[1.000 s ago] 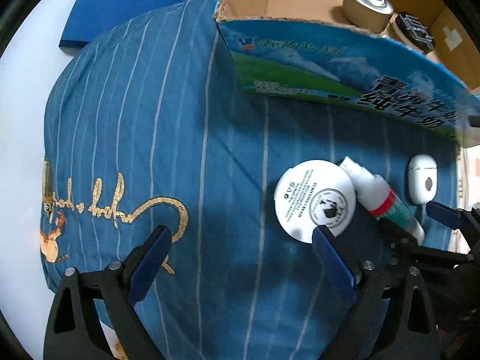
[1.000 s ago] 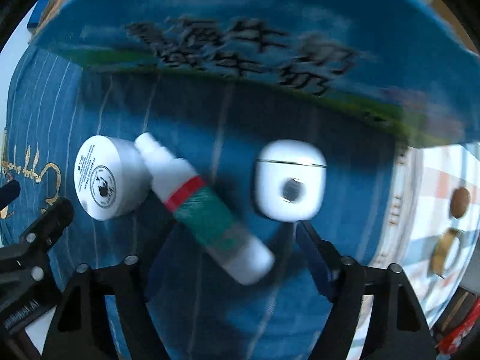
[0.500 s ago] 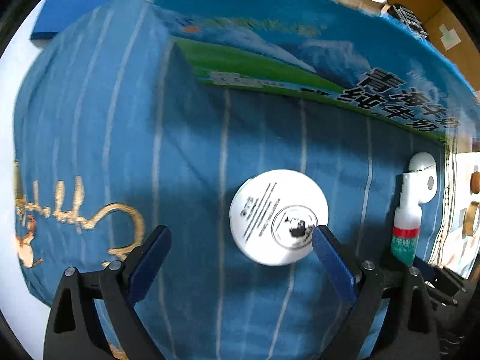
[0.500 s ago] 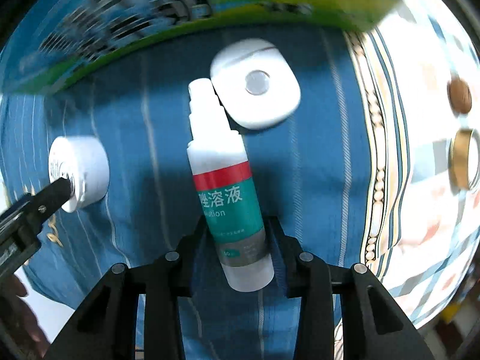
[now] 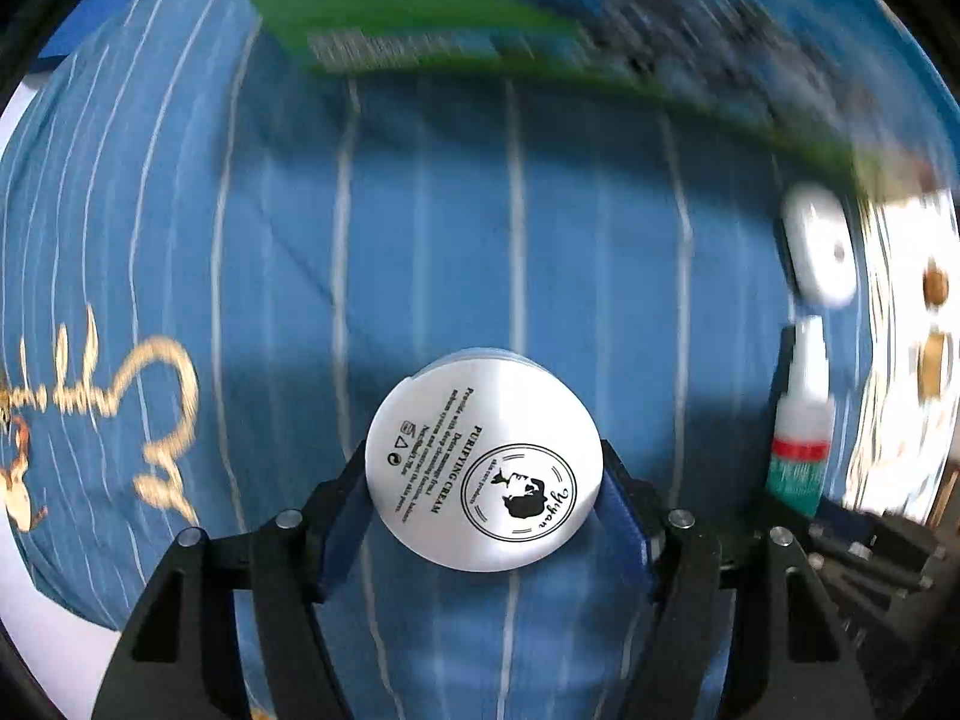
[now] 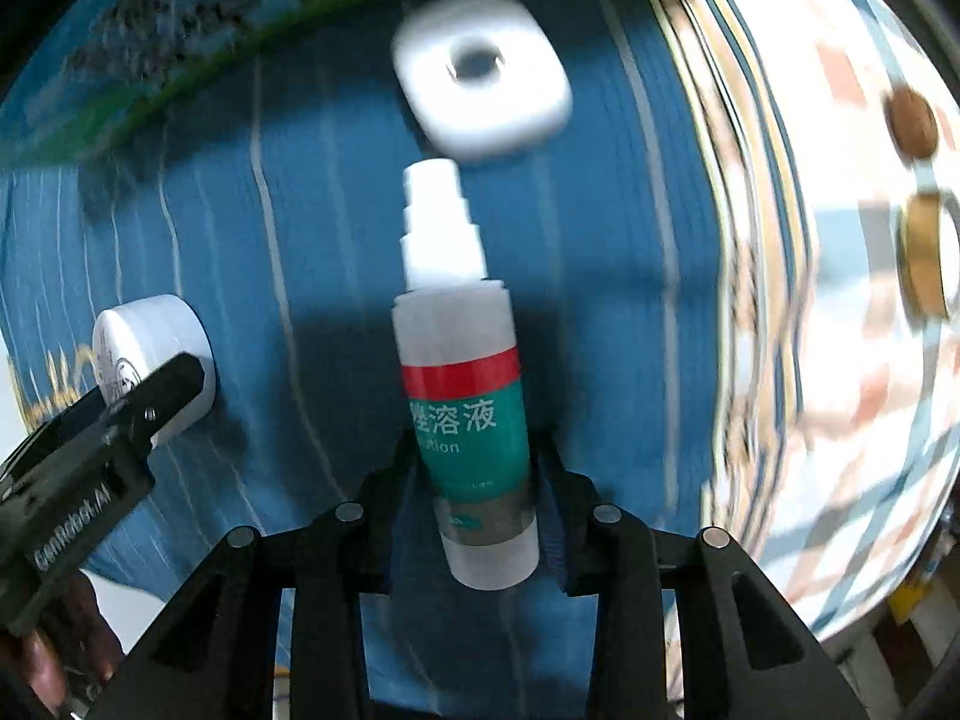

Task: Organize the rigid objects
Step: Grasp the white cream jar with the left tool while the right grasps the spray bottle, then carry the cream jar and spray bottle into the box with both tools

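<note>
My left gripper [image 5: 483, 483] is shut on a round white cream jar [image 5: 483, 462] with black print on its lid, just above the blue striped cloth [image 5: 420, 228]. The jar also shows in the right wrist view [image 6: 153, 354]. My right gripper [image 6: 477, 480] is shut on a white spray bottle [image 6: 465, 396] with a red and green label, nozzle pointing away. The bottle shows at the right of the left wrist view [image 5: 801, 426]. A white rounded-square case [image 6: 480, 102] lies on the cloth beyond the bottle; it also shows in the left wrist view [image 5: 819, 252].
A cardboard box with a blue and green printed side [image 5: 540, 24] stands at the far edge of the cloth, blurred; it also shows in the right wrist view [image 6: 240, 30]. A checked cloth [image 6: 852, 300] with a brown round thing [image 6: 912, 120] and a brass ring [image 6: 927, 252] lies to the right.
My left gripper moved in and closed on the cream jar. My right gripper closed on the spray bottle half a second ago and still holds it. Both views are motion-blurred now.
</note>
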`<state>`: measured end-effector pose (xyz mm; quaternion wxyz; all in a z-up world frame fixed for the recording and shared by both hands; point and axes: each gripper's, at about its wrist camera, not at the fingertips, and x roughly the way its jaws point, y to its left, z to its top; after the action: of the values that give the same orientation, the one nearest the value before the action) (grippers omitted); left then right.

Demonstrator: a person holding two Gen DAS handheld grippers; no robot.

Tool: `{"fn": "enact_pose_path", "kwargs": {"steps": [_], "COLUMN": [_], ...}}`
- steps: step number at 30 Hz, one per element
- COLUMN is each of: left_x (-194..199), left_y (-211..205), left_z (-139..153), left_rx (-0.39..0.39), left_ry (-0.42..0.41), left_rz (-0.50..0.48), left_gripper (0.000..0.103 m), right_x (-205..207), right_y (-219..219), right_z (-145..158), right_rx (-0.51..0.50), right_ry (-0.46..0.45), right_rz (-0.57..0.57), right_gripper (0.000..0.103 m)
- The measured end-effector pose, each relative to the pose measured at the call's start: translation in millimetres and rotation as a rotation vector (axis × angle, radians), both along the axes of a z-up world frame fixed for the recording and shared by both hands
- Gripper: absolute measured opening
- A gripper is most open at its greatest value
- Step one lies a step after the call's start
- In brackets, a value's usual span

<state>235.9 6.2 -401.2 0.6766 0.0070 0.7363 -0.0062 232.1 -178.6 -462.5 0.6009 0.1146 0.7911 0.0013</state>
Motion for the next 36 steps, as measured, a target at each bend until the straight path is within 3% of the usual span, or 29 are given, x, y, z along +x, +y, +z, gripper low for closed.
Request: {"fn": "enact_pose_path", "kwargs": {"steps": [6, 9, 16, 20, 22, 26, 36], "left_x": [-34.3, -38.4, -43.1, -33.6, -26.6, -26.6, -69.1], "left_y": [-18.1, -19.1, -8.7, -23.2, -26.6, -27.8, -39.2], "left_z": [-11.0, -27.8, -23.3, -24.4, -20.1, -16.4, 10.2], "left_rx": [0.006, -0.02, -0.019, -0.016, -0.013, -0.014, -0.041], "left_ry": [0.02, 0.093, 0.044, 0.023, 0.001, -0.012, -0.029], "left_rz": [-0.02, -0.001, 0.019, 0.016, 0.01, 0.004, 0.006], "left_gripper": [0.067, 0.067, 0.069, 0.07, 0.065, 0.065, 0.065], "right_x": [-28.1, -33.5, -24.4, -22.3, -14.5, -27.7, -49.7], "right_y": [-6.8, -8.9, 3.7, -0.4, 8.4, 13.0, 4.6], "right_z": [0.7, 1.1, -1.8, -2.8, -11.3, -6.1, -1.1], "right_rx": [-0.034, -0.052, -0.082, -0.099, -0.109, -0.102, -0.059], "right_ry": [-0.007, 0.001, 0.006, 0.005, 0.001, -0.011, -0.035], "right_rz": [0.045, 0.064, 0.087, 0.091, 0.097, 0.122, 0.133], "right_gripper": [0.036, 0.036, 0.037, 0.037, 0.036, 0.035, 0.034]}}
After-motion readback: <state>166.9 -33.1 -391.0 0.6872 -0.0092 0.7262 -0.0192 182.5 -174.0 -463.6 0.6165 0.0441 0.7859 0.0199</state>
